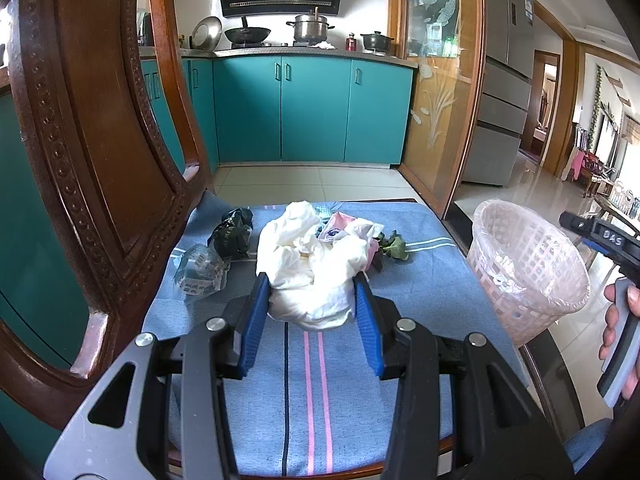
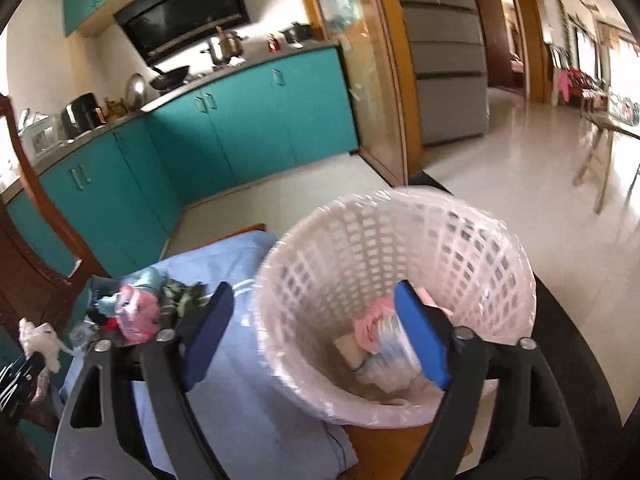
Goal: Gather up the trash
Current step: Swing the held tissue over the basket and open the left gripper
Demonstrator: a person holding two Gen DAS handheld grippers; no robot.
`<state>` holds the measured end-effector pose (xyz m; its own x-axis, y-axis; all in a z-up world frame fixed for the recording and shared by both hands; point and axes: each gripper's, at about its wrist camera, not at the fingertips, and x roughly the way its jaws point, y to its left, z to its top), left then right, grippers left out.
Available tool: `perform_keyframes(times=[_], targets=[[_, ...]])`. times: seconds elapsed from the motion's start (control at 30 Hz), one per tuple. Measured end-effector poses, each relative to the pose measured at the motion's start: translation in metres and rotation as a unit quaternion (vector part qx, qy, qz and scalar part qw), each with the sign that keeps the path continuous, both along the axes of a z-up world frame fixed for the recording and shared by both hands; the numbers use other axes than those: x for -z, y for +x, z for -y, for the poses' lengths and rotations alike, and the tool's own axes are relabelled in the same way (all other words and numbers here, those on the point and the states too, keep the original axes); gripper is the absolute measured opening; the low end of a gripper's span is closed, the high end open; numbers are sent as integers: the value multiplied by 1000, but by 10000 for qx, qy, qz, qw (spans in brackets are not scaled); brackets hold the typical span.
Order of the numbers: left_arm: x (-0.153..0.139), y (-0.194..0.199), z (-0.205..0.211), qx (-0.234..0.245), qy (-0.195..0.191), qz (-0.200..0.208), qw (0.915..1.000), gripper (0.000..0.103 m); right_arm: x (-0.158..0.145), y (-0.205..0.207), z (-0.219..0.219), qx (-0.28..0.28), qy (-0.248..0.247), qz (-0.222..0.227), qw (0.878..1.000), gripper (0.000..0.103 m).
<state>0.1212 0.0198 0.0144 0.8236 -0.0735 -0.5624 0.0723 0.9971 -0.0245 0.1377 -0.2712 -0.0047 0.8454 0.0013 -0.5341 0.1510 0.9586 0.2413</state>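
Observation:
A pile of trash lies on a blue striped cloth [image 1: 308, 392] over a chair seat. My left gripper [image 1: 310, 292] has its blue pads on both sides of a crumpled white plastic bag [image 1: 312, 264] and is shut on it. Behind lie a pink-and-white wrapper [image 1: 340, 228], a dark wrapper [image 1: 234, 234], a clear wrapper [image 1: 198, 274] and green leaves [image 1: 394, 246]. A white lattice basket [image 1: 528, 268] with a clear liner stands to the right. My right gripper [image 2: 320, 332] is open and empty over the basket [image 2: 360, 248], which holds paper and wrappers [image 2: 380, 340].
The carved wooden chair back [image 1: 80, 140] rises at the left. Teal kitchen cabinets [image 1: 312, 108] and a stove with pots stand behind. A glass door panel [image 1: 440, 80] and a tiled floor [image 2: 500, 184] lie to the right.

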Motion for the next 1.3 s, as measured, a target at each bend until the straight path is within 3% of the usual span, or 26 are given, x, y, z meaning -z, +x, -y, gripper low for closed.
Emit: perform_keyframes(times=[0.47,0.7,0.93,1.1,1.17,1.23,1.27,1.3], targets=[[3,3,5,59,153,-39,9999,43,-13,-6,-23,-420,96,276,9987,91],[13,3,29,315,300,-93,9990,43,-23,-16,-13,-345,434,594,9967,91],[12,15,101,1085,216,-255,9935,43,-31,-31,19,208,721,1027,9919,91],[-7,32,188,1971,-108,-209,9801,43,-35,-43,41,515,905,1300,9860,91],[-15,44,222,2289,-254,-204,9729,50,-37,-48,50,667,945,1417,9831,91],[-15,55,248,2464,-273,-222,9685,69,-38,-52,59,820,1018,1524,9796,91],[-14,57,251,2403,-233,-198,9702,81,-38,-52,61,859,1041,1535,9789,91],[-13,59,252,2228,-159,-162,9746,85,-38,-51,62,867,1060,1515,9789,91]])
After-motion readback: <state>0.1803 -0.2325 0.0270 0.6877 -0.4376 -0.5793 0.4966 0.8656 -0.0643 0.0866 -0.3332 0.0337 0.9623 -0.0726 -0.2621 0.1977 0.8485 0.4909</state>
